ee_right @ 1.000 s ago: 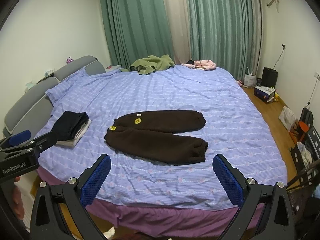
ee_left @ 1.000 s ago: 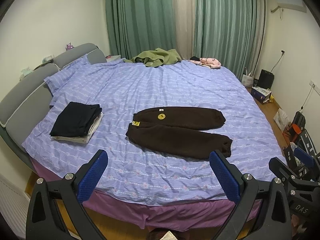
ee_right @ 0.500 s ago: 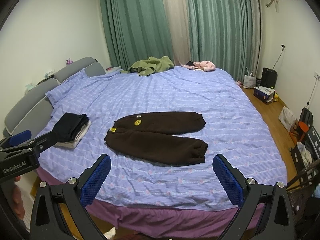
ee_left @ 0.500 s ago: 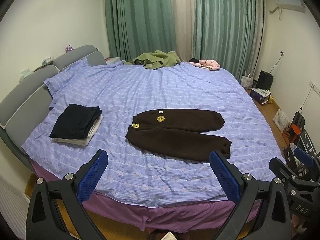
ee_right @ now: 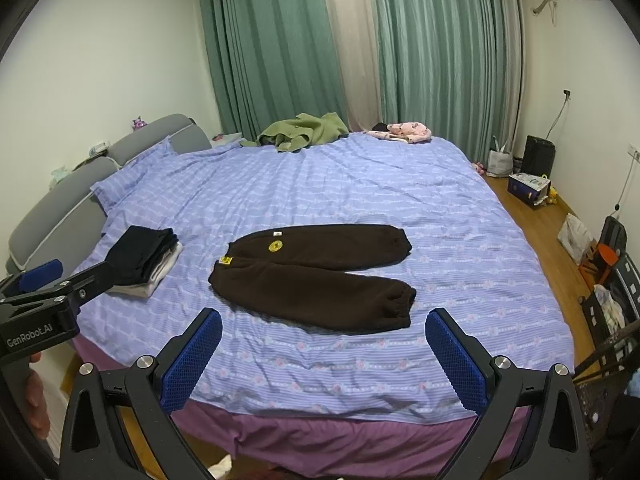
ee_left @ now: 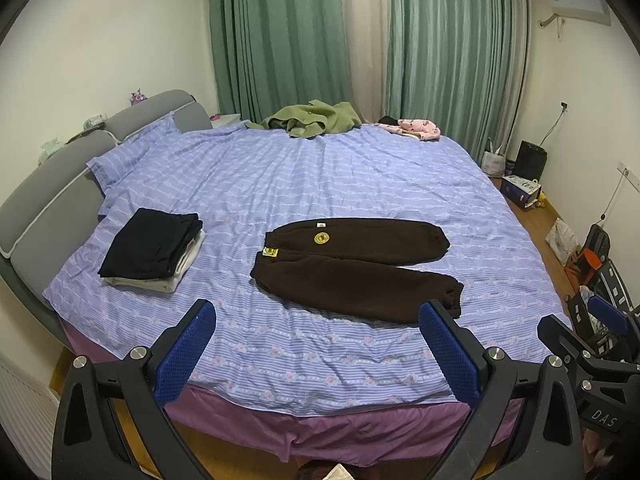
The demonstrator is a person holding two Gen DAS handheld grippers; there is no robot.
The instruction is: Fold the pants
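Dark brown pants (ee_left: 352, 264) lie spread flat on the blue striped bedsheet (ee_left: 320, 184), waistband to the left with yellow patches, legs pointing right. They also show in the right wrist view (ee_right: 316, 276). My left gripper (ee_left: 316, 320) is open and empty, held above the near bed edge, short of the pants. My right gripper (ee_right: 324, 324) is open and empty, also back from the pants. The left gripper's body shows at the left of the right wrist view (ee_right: 48, 304).
A folded stack of black and white clothes (ee_left: 154, 250) sits left of the pants. A green garment (ee_left: 316, 118) and a pink garment (ee_left: 416, 130) lie at the far edge. Grey headboard (ee_left: 48, 184) at left; boxes and bags (ee_left: 520, 190) on the floor at right.
Both grippers have drawn back and risen slightly; the pants sit a little lower and farther in view. Nothing on the bed has moved.
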